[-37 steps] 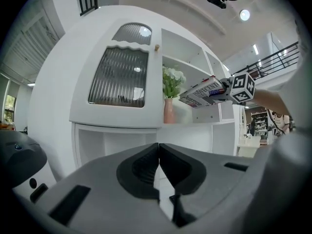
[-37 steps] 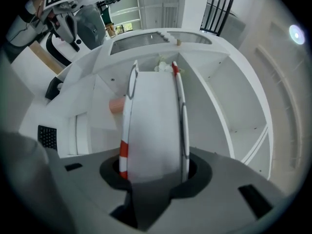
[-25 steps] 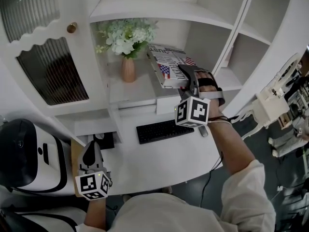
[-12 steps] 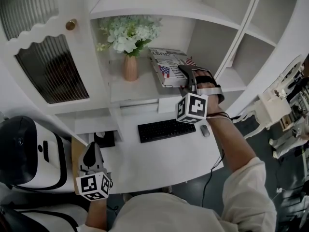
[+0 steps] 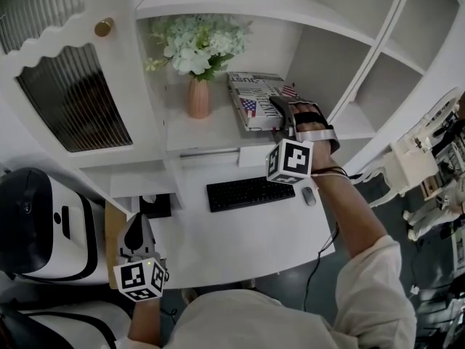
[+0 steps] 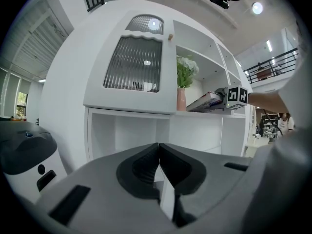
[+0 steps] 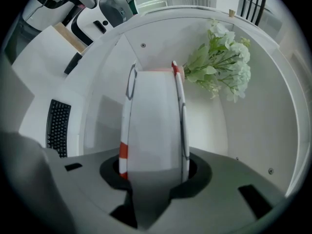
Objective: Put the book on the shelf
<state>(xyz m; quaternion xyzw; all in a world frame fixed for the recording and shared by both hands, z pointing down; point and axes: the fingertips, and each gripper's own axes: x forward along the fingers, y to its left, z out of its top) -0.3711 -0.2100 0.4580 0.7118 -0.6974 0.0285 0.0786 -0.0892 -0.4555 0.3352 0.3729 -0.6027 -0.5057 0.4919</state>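
Observation:
A thick book [image 5: 256, 99] with a flag-print cover lies tilted inside the shelf compartment [image 5: 203, 133], its page edge facing me in the right gripper view [image 7: 153, 130]. My right gripper [image 5: 280, 122] is shut on the book's near end, both jaws against its covers. A pink vase of white flowers [image 5: 198, 97] stands just left of the book, also in the right gripper view [image 7: 222, 67]. My left gripper [image 5: 136, 238] hangs low at the desk's left end with its jaws closed together and nothing between them [image 6: 158, 167].
A black keyboard [image 5: 250, 193] and a mouse [image 5: 309, 195] lie on the white desk [image 5: 240, 238] under the shelf. A cabinet door with a round knob [image 5: 103, 27] is at the left. A white and black machine [image 5: 36, 224] stands at the far left.
The right gripper and book have crept a little further into the compartment toward the vase. The left gripper has stayed put.

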